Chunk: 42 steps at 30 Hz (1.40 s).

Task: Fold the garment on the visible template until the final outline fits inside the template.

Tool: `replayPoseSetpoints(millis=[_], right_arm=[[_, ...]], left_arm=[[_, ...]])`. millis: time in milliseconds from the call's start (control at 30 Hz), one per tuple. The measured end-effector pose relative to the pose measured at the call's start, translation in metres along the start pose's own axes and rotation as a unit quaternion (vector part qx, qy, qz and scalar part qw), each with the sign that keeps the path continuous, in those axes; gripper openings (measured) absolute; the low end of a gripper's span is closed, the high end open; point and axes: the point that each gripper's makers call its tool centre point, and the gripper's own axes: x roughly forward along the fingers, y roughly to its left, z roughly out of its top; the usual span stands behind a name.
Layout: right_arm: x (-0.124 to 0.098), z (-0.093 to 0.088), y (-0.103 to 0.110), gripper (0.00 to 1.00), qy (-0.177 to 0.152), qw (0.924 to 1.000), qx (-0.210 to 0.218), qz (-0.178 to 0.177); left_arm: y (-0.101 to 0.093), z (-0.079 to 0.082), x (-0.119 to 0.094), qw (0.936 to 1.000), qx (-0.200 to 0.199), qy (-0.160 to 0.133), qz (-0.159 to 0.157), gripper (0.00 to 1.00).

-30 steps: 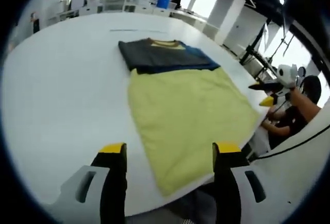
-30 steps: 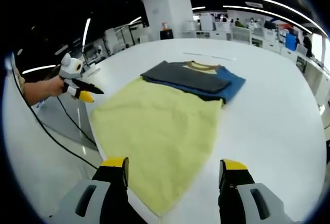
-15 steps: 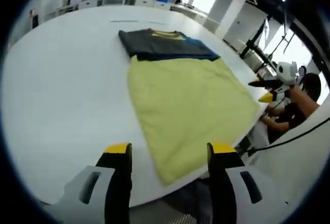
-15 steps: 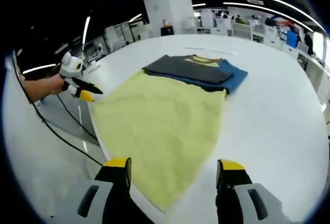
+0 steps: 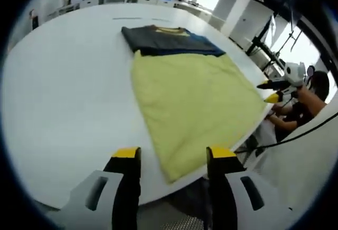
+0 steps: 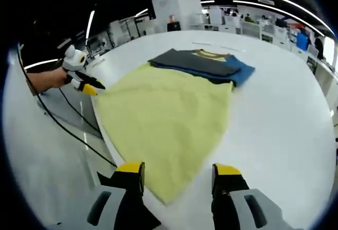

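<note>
A folded garment (image 5: 163, 39), dark grey over blue with a yellow collar, lies on a white round table (image 5: 68, 82). It rests at the far end of a yellow cloth (image 5: 190, 95) that runs toward me and reaches the table's near edge. My left gripper (image 5: 173, 153) hovers open above the cloth's near corner, with nothing between its jaws. In the right gripper view the same garment (image 6: 203, 63) and yellow cloth (image 6: 163, 106) lie ahead. My right gripper (image 6: 178, 169) is open over the near corner, holding nothing.
A hand holds another gripper (image 5: 274, 90) at the table's right edge, with a seated person behind it. A similar hand-held gripper (image 6: 84, 84) shows at the left edge, trailing a black cable. Desks and pillars stand far behind.
Both pairs of jaws have narrowed a little. Both views have drawn back slightly toward the cloth's near corner. The garment and the cloth lie as before.
</note>
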Motion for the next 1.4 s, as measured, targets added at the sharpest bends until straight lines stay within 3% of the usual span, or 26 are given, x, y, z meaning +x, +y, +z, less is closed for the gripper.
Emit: replayPoseSetpoints(millis=[167, 400, 967, 1267, 1400], right_arm=[[-0.001, -0.007, 0.0, 0.35, 0.009, 0.9998, -0.018, -0.002], [-0.002, -0.014, 0.0, 0.3, 0.017, 0.9996, -0.021, -0.002], [-0.006, -0.023, 0.003, 0.13, 0.026, 0.999, -0.036, -0.001], [-0.006, -0.025, 0.004, 0.04, 0.031, 0.9985, -0.045, 0.002], [-0.005, -0.024, 0.004, 0.01, 0.031, 0.9985, -0.044, 0.005]], left_arm=[[0.0, -0.002, 0.0, 1.0, 0.005, 0.002, 0.0, 0.4], [-0.002, -0.009, 0.0, 0.9998, 0.016, 0.013, -0.001, 0.27], [0.002, -0.016, 0.0, 0.9994, 0.028, 0.023, 0.002, 0.16], [0.006, -0.021, 0.001, 0.9988, 0.033, 0.035, 0.004, 0.03], [0.005, -0.02, 0.002, 0.9989, 0.032, 0.035, 0.005, 0.02]])
